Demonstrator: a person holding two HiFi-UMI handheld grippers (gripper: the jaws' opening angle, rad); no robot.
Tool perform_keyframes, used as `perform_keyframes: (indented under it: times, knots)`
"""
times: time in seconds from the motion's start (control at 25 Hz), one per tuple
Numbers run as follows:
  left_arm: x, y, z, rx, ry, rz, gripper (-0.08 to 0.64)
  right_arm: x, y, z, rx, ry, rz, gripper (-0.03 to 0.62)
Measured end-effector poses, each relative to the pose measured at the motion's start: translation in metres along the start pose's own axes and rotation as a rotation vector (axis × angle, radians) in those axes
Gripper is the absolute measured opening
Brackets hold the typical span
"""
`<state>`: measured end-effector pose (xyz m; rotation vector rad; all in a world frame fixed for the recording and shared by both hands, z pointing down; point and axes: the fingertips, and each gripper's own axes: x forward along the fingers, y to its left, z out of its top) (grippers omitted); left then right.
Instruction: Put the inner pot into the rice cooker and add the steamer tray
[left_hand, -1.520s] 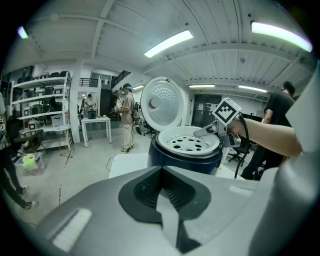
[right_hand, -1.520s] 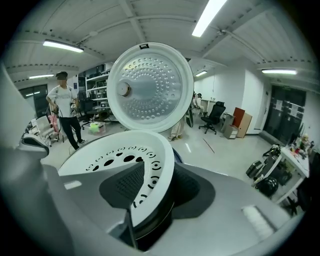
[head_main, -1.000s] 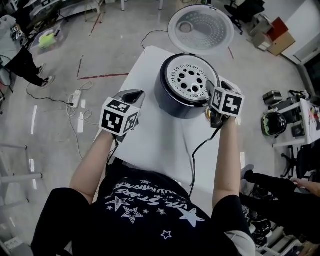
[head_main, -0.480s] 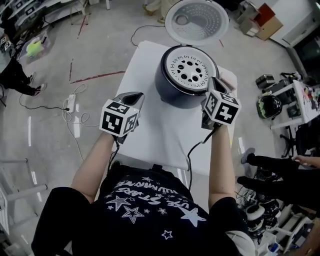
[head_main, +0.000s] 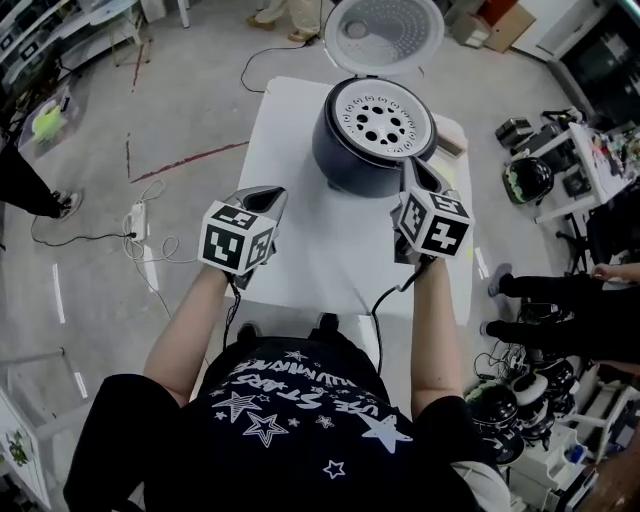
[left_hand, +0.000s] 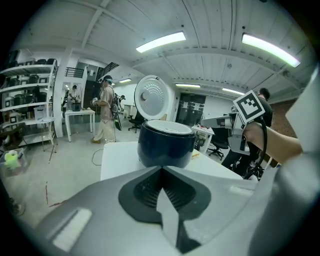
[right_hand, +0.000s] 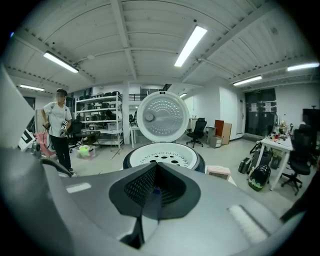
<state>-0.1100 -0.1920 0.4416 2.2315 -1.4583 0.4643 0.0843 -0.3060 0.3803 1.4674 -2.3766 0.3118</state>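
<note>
The dark blue rice cooker (head_main: 368, 150) stands at the far end of the white table (head_main: 320, 260), its round lid (head_main: 383, 28) swung open behind it. The white steamer tray (head_main: 378, 108) with holes sits in its top; the inner pot is hidden beneath. My right gripper (head_main: 414, 176) hovers just in front of the cooker's right side, apart from it; its jaws have just closed with nothing between them. In the right gripper view the steamer tray (right_hand: 162, 154) lies straight ahead. My left gripper (head_main: 268, 194) is shut and empty, over the table's left part, pointing at the cooker (left_hand: 166, 145).
A small pale box (head_main: 452, 140) lies on the table right of the cooker. A cable hangs from my right gripper across the table's near edge. A helmet (head_main: 527, 180) and cluttered benches are at right, a power strip (head_main: 138, 215) on the floor at left. A person (right_hand: 59, 132) stands far off.
My right gripper has drawn back from the cooker's rim toward me and its jaws have shut. The left gripper has shifted only slightly. The steamer tray stays on the cooker.
</note>
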Motion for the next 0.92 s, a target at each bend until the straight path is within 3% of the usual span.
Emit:
perform_keyframes:
  times: [0.92]
  knots:
    - [-0.101,0.030,-0.084,0.068,0.052,-0.173,0.002,-0.089,0.146,-0.083,0.085,0.005,-0.080,0.028]
